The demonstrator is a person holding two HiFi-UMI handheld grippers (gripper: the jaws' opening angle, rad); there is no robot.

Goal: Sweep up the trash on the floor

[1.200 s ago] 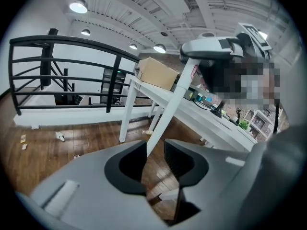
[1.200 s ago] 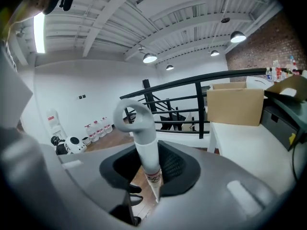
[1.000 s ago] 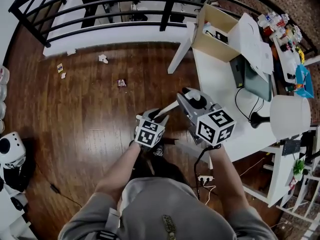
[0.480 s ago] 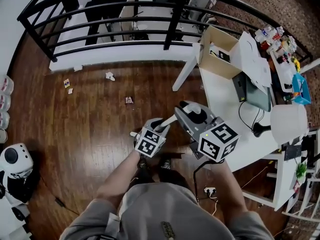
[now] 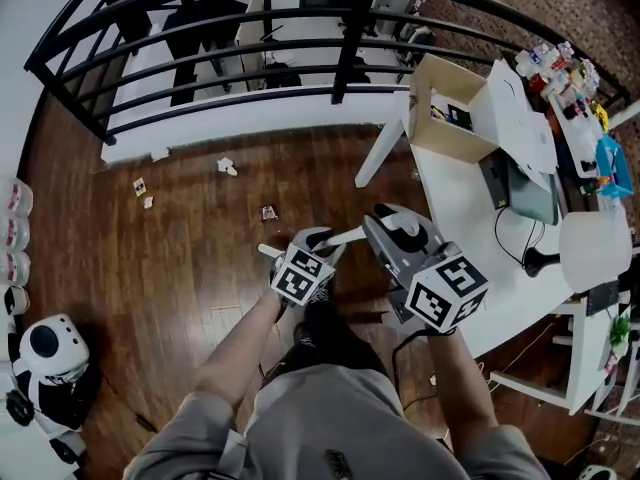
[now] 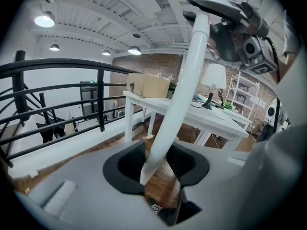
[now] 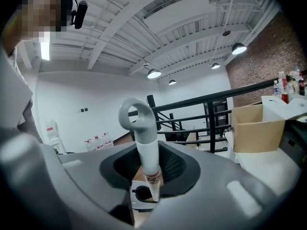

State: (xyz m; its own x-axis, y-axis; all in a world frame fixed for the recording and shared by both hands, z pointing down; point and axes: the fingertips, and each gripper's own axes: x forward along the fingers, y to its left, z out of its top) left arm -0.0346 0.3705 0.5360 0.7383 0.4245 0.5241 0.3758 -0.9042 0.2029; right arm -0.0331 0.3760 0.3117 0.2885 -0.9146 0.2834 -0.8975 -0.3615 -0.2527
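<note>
1. While the person stands on the wood floor [image 5: 150, 268], both grippers are held in front of the torso, near each other.
2. The left gripper [image 5: 318, 240] has the white pole [image 5: 348, 235] between its jaws. They stand apart around it and have just opened a bit wider. In the left gripper view, floor shows through the gap beside the pole [image 6: 184, 90] and no pad is seen pressing it, so the hold is loose, not clamped.
3. The right gripper [image 5: 385, 223] is clenched on the same pole [image 7: 146, 152], just under its grey ring-shaped cap [image 7: 136, 113]. The cap sticks out past the jaws.
4. In the left gripper view the pole slants from the left jaws up to the right gripper. Its lower end is hidden.
5. The trash scraps [image 5: 228, 166] lie on the floor ahead of the grippers, between them and the white base under the black railing [image 5: 200, 28].
6. A dark wrapper [image 5: 267, 212] is the nearest scrap. It lies ahead of the left gripper and apart from it.
7. Two small bits [image 5: 143, 193] lie off to the left, well apart from both grippers.
8. The white table [image 5: 470, 218] stands on the right with an open cardboard box [image 5: 445, 108] and a lamp [image 5: 595, 248] on it. The right gripper is just beside its near edge.
9. A white-and-black device [image 5: 45, 343] sits on the floor at lower left, well apart from everything else.
</note>
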